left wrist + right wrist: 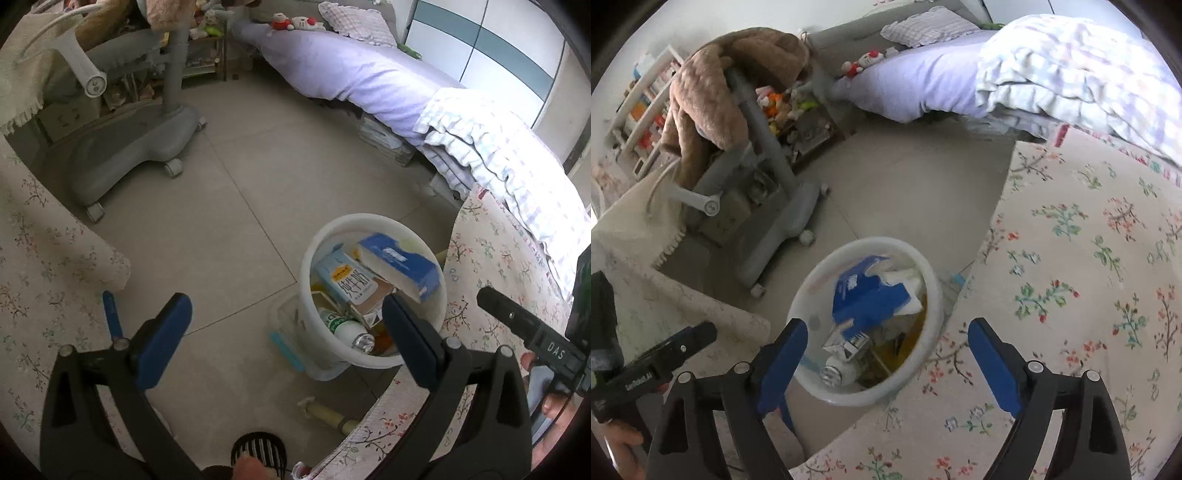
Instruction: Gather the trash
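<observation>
Both of your hand-held grippers hang above the white bin (373, 291), and both are spread apart with nothing between the pads: the left hand-held gripper (284, 332) frames the floor and the bin's near rim, the right hand-held gripper (886, 354) sits almost straight over the bin's mouth. The collected trash is already inside: a blue tissue box (399, 264) lying tilted across the top, a milk carton (347, 284) under it, and a plastic bottle (347, 332) with its cap end toward you. The right side looks nearer to the opening, the left slightly off to its side. The bin stands on a grey tiled floor (229, 206), tucked against the flowered cloth of the bench (1089, 295). Beyond are a grey wheeled chair (133, 147) and a bed with lilac bedding (351, 74). No loose rubbish shows clearly on the floor, so the job is likely near its end.
</observation>
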`<state>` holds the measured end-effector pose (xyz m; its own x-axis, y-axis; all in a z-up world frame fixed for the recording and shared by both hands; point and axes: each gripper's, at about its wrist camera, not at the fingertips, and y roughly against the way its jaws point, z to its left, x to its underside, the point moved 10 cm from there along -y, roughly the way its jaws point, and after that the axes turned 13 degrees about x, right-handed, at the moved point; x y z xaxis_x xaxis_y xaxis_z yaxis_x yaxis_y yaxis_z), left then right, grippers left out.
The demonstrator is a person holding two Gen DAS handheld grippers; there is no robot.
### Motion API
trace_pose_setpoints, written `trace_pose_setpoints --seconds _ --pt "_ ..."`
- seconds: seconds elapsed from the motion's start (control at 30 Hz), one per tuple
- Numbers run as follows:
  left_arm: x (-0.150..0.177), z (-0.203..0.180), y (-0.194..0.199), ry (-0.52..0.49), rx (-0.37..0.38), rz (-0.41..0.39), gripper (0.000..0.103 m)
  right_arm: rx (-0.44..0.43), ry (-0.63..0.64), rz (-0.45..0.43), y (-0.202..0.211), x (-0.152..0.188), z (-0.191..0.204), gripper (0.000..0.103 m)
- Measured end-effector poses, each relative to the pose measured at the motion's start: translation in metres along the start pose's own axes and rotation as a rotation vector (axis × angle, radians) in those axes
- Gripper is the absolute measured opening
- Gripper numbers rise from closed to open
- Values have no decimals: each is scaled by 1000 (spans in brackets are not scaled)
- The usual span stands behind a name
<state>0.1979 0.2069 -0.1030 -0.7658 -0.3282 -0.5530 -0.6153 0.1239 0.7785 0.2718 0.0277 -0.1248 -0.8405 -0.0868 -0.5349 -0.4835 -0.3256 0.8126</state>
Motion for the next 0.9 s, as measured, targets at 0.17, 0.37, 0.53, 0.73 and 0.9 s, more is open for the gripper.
trace_pose_setpoints --seconds 0.17,0.37,0.53,0.73,0.9 --pt "7 -14 4 -49 -7 7 102 74 28 -9 23 13 -19 91" --pt "20 -43 20 -45 37 14 102 142 32 -28 70 36 -45 91" --pt "43 -81 30 -102 59 45 102 232 -7 -48 116 63 -76 91" --pt "64 -121 54 -201 84 16 102 389 -6 -84 172 102 -117 91" --pt "91 -138 75 -246 62 -28 102 523 -67 -134 207 141 -150 93"
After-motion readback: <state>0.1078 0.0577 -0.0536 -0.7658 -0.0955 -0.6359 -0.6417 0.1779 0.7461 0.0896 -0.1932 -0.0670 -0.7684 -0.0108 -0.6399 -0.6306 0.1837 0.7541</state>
